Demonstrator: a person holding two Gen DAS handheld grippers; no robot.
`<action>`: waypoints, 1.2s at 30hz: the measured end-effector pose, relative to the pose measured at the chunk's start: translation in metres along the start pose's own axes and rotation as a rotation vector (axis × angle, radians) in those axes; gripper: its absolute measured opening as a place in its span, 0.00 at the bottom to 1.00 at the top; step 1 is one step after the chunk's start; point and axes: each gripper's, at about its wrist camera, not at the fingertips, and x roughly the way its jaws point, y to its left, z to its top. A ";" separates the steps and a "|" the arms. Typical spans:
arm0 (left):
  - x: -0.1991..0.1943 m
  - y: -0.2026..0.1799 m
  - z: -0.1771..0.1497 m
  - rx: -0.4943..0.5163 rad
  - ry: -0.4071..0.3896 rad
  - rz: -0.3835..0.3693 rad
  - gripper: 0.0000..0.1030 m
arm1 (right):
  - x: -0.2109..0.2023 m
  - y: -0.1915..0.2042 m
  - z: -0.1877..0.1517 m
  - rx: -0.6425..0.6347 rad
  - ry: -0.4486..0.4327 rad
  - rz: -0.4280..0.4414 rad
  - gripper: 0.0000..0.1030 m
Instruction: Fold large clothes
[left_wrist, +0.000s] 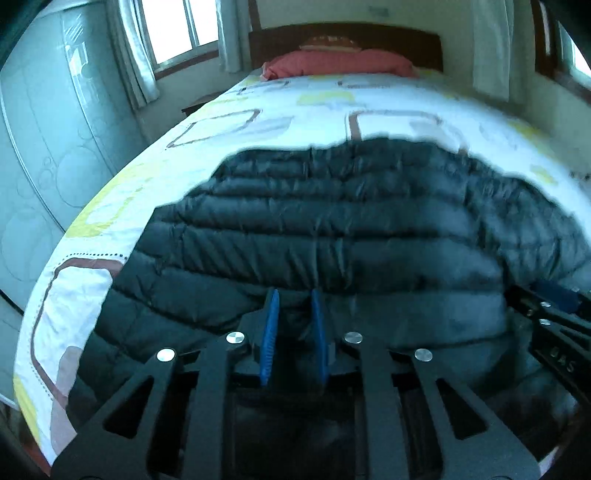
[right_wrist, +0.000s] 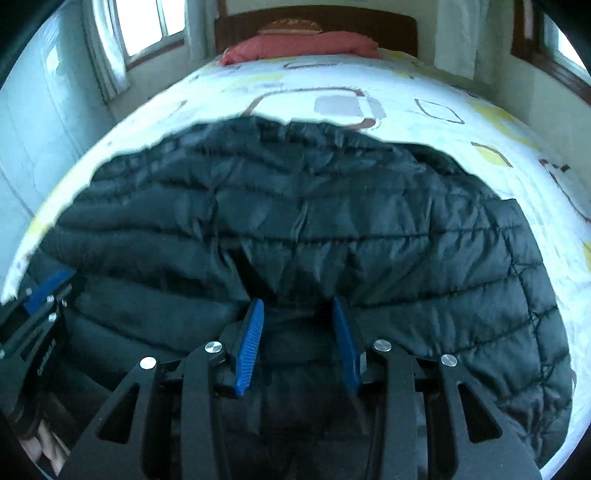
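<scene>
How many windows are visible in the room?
2. One window is on the wall left of the bed's headboard; another window is at the right edge, mostly cut off. Others may be hidden.

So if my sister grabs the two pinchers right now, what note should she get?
Left gripper: pinching the near edge of the dark puffy jacket.
Right gripper: clamped on a bunched bit of the same edge.
The jacket lies spread across the patterned bed cover, red pillow at the headboard.
Done: near edge gripped at two spots.
Left: probably carry that edge over toward the far side, flatten, fold again.
</scene>
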 end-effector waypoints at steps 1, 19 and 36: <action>-0.001 0.000 0.003 -0.005 -0.008 -0.002 0.17 | -0.001 0.001 0.003 0.003 -0.022 -0.002 0.38; 0.023 -0.011 -0.006 0.033 -0.008 0.005 0.11 | 0.016 0.021 -0.026 -0.108 -0.035 -0.084 0.39; 0.018 0.173 -0.009 -0.593 0.064 -0.210 0.86 | 0.014 0.022 -0.030 -0.124 -0.059 -0.099 0.39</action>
